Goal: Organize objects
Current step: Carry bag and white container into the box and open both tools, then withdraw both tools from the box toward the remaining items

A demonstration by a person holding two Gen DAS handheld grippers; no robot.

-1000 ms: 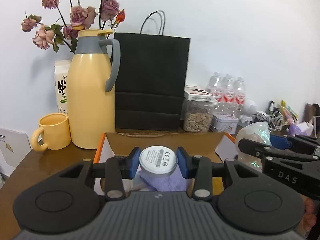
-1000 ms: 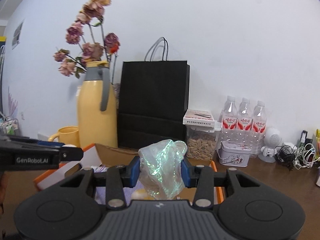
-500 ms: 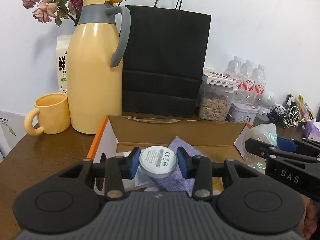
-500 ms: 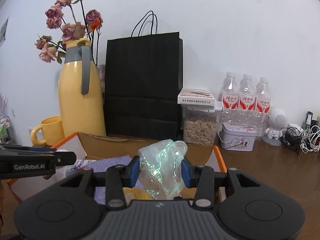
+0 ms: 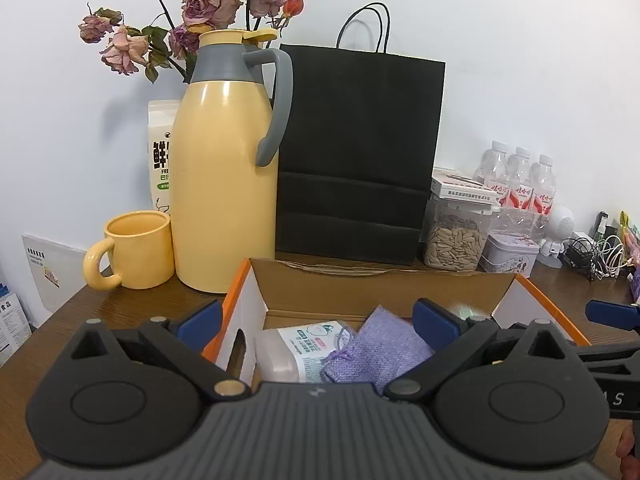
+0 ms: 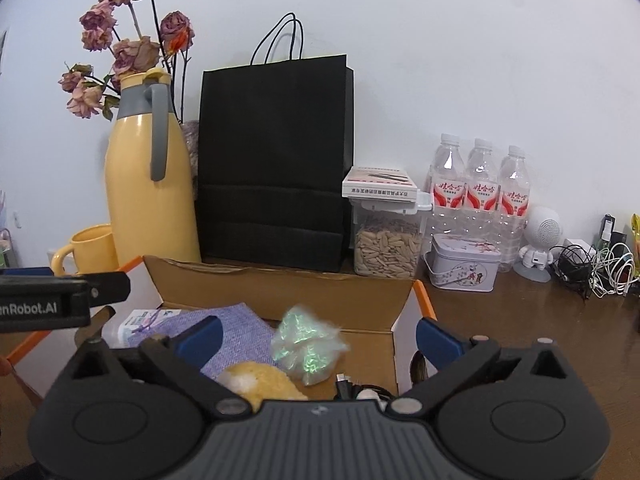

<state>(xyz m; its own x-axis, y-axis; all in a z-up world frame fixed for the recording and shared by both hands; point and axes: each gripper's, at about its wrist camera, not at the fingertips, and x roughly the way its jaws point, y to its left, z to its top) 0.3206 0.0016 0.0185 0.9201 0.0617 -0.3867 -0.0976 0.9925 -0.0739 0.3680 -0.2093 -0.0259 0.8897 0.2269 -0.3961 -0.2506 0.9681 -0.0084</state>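
"enRobot.AI" on left tongs (image 6: pixel 60 304)

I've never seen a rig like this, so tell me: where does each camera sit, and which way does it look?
Left wrist: sits on the left gripper, looks forward over its open fingers into the box; a bit of hand shows bottom right.
Right wrist: sits on the right gripper, looks the same way over open fingers at the shiny bag in the box; the left gripper pokes in at left.
Both share the box, jug and black bag.

Glossy yellow jug (image 5: pixel 224 184), matt paper bag (image 5: pixel 356 152), cardboard box (image 5: pixel 380 292).
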